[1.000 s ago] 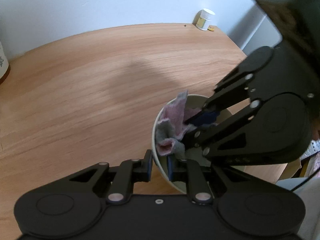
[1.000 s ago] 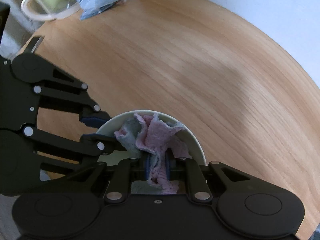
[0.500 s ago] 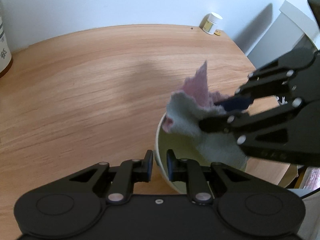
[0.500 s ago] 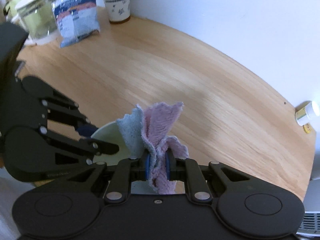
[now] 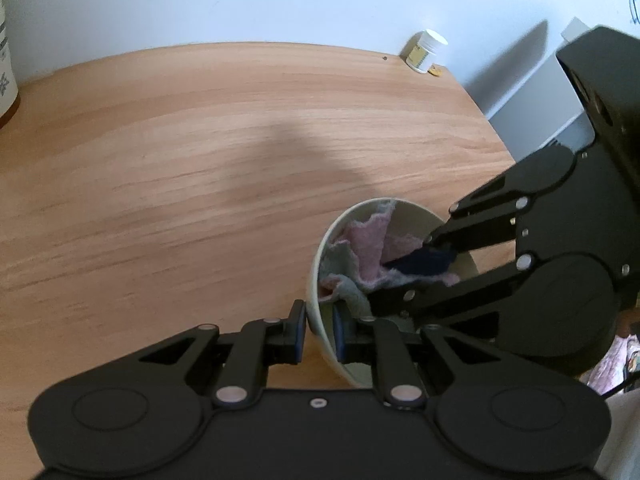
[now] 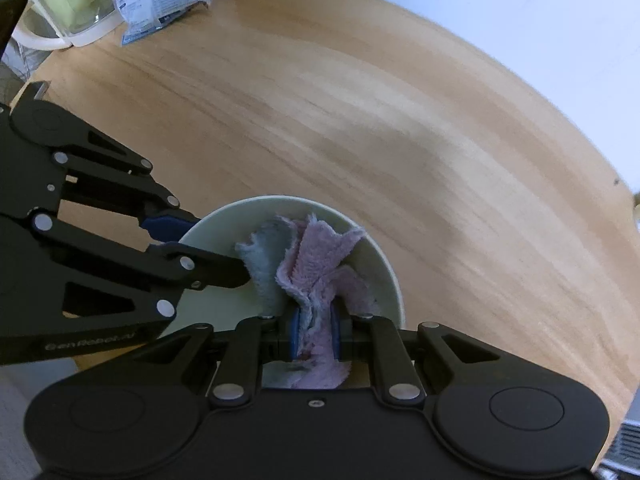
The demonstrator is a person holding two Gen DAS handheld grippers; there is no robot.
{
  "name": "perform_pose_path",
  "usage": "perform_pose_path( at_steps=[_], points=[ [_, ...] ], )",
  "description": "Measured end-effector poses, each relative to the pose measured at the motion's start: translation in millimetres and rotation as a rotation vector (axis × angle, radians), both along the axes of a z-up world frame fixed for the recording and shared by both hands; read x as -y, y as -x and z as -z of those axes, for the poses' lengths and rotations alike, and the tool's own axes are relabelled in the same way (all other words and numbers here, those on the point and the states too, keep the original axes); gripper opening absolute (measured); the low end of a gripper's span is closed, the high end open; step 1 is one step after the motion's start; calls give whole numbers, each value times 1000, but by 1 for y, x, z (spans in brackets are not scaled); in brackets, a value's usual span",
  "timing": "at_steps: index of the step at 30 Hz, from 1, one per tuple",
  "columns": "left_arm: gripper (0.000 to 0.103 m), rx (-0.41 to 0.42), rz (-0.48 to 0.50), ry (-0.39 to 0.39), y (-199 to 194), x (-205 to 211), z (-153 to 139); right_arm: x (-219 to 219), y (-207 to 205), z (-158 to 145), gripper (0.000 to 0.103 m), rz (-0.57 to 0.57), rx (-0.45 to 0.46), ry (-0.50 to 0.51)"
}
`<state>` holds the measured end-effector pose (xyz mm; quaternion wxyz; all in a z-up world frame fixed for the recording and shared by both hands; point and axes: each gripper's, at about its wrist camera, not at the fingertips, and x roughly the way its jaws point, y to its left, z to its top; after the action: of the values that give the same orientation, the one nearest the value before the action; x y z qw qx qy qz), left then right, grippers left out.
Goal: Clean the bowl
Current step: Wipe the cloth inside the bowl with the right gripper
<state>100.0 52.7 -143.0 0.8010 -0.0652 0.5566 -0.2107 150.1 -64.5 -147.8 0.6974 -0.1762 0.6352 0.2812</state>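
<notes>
We've got left gripper (image 5: pixel 319 331) pinching bowl (image 5: pixel 316 264) rim, right gripper (image 6: pixel 314 334) clamping cloth (image 6: pixel 316 268) straight down inside it

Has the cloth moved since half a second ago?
Yes. The cloth has dropped from above the rim down into the bowl, gripped by the right gripper.

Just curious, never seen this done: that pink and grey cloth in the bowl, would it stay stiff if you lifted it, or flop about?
Probably floppy: the cloth bunches in folds where the right tool pinches it. Likely light, since a thin pinch holds the whole wad. Its fuzzy pile should grip rather than slip inside the bowl, whose rim the left tool clamps.
</notes>
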Motion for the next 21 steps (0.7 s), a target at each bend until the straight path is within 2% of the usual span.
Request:
perform_pose_path(
  at_steps=[7, 14, 21],
  points=[
    [11, 1, -9, -8, -1, 3, 0, 2, 3, -2, 17, -28, -38, -37],
    [12, 9, -9, -37, 0, 6, -1, 2, 15, -31, 17, -140, 15, 62],
    [12, 11, -5, -33, -2, 10, 0, -1, 15, -43, 17, -254, -52, 115]
  ],
)
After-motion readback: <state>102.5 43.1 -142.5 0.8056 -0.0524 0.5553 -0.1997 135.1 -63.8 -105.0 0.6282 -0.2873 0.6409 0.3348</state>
